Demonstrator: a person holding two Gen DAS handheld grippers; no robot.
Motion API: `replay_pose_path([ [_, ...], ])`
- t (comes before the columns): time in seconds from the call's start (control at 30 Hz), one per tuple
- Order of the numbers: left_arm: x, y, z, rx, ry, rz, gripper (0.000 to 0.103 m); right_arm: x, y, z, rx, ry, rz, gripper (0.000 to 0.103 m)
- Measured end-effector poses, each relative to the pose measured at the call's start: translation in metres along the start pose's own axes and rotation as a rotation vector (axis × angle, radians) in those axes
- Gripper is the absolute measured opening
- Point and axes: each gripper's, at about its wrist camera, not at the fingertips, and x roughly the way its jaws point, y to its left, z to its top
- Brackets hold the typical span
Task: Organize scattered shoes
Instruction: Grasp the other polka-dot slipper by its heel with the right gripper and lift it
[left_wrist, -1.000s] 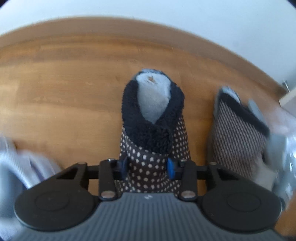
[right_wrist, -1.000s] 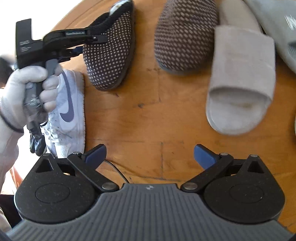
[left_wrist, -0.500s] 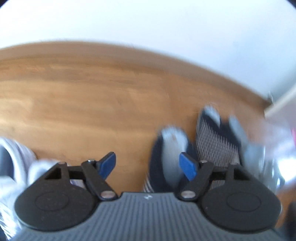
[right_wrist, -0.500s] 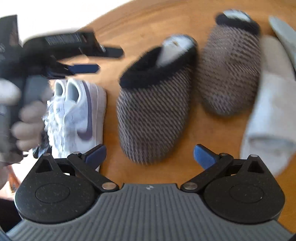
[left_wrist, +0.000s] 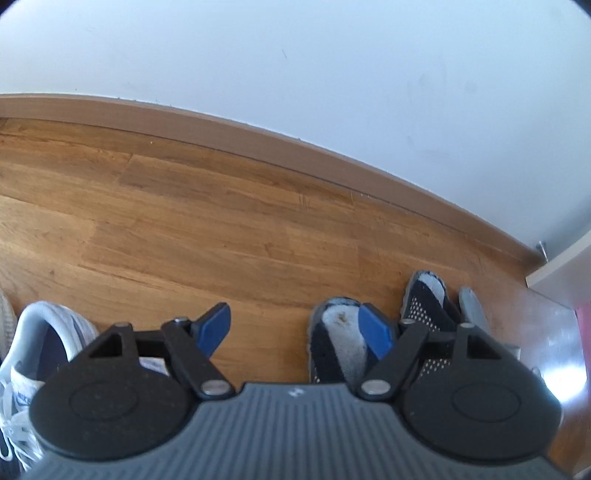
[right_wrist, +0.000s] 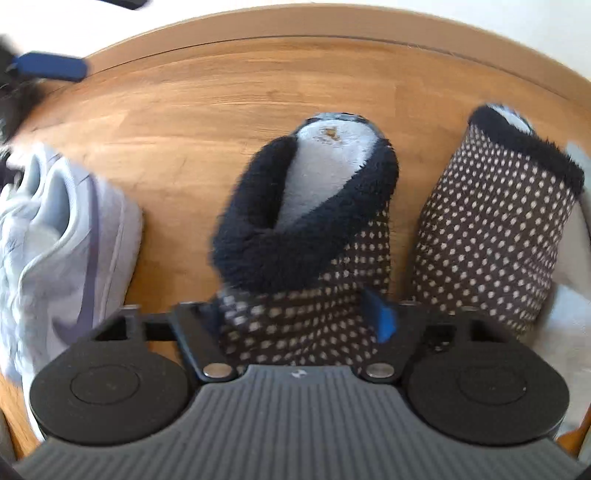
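Two dotted slippers stand side by side on the wooden floor (right_wrist: 207, 122), toes toward the cameras: the near slipper (right_wrist: 303, 229) with its black fleece collar and grey insole, and the second slipper (right_wrist: 491, 236) just to its right, close but whether touching cannot be told. The right claw (right_wrist: 304, 317) has its fingers at either side of the near slipper's toe, the blue pad (right_wrist: 382, 319) against the dotted cloth; the view is blurred, so whether it is clamped on cannot be told. One white sneaker (right_wrist: 70, 236) with a grey swoosh lies left of that slipper, apart from it. The left claw (left_wrist: 295, 328) stands open over bare floor, holding nothing, between the sneaker and the slippers. Behind runs a wooden skirting board (left_wrist: 258, 136) under a pale wall (left_wrist: 295, 55)
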Motion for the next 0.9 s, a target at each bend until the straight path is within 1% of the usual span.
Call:
replay_pose_path([
  [0.03,0.001,0.0,0.0,0.003,0.0,-0.002,0.075,-0.006,0.0,-0.004,-0.026,0.004,0.009,0.035],
  [0.07,0.001,0.0,0.001,0.006,0.0,-0.004,0.075,-0.01,-0.001,-0.007,-0.036,0.009,0.012,0.032],
  [0.13,0.002,0.002,0.003,0.012,-0.007,-0.007,0.075,-0.019,-0.005,-0.013,-0.032,0.031,0.026,0.031],
  [0.2,-0.002,0.004,0.007,0.024,-0.013,-0.005,0.075,-0.029,-0.005,-0.024,0.014,0.084,0.076,0.031],
  [0.27,-0.005,0.005,0.01,0.039,0.008,0.008,0.075,-0.034,0.001,-0.03,0.066,0.132,0.111,0.031],
  [0.3,-0.005,0.005,0.011,0.042,0.011,0.004,0.075,-0.036,0.008,-0.032,0.072,0.15,0.124,0.031],
  [0.37,-0.005,0.005,0.011,0.048,0.017,-0.003,0.075,-0.041,0.019,-0.037,0.067,0.167,0.133,0.03],
  [0.43,-0.005,0.004,0.012,0.054,0.024,-0.009,0.076,-0.048,0.021,-0.041,0.064,0.171,0.13,0.03],
  [0.47,-0.004,0.004,0.012,0.057,0.027,-0.013,0.078,-0.054,0.019,-0.044,0.068,0.174,0.121,0.029],
  [0.53,-0.004,0.004,0.013,0.063,0.033,-0.019,0.079,-0.066,0.005,-0.053,0.09,0.19,0.089,0.029],
  [0.6,-0.004,0.004,0.013,0.069,0.039,-0.026,0.079,-0.073,-0.013,-0.065,0.121,0.213,0.037,0.029],
  [0.7,-0.003,0.003,0.014,0.077,0.049,-0.036,0.079,-0.066,-0.034,-0.09,0.184,0.288,-0.047,0.028],
  [0.73,-0.003,0.003,0.015,0.08,0.052,-0.04,0.079,-0.064,-0.043,-0.099,0.215,0.31,-0.061,0.028],
  [0.77,-0.003,0.003,0.015,0.084,0.055,-0.043,0.079,-0.064,-0.048,-0.103,0.225,0.312,-0.056,0.028],
  [0.8,-0.007,0.005,0.013,0.094,0.058,-0.041,0.079,-0.064,-0.049,-0.105,0.223,0.308,-0.045,0.03],
  [0.83,-0.011,0.007,0.011,0.104,0.061,-0.039,0.079,-0.065,-0.051,-0.107,0.221,0.303,-0.034,0.034],
  [0.87,-0.014,0.008,0.009,0.114,0.064,-0.037,0.079,-0.07,-0.049,-0.106,0.196,0.277,-0.013,0.046],
  [0.9,-0.018,0.01,0.007,0.125,0.067,-0.035,0.079,-0.076,-0.045,-0.105,0.161,0.241,0.014,0.052],
])
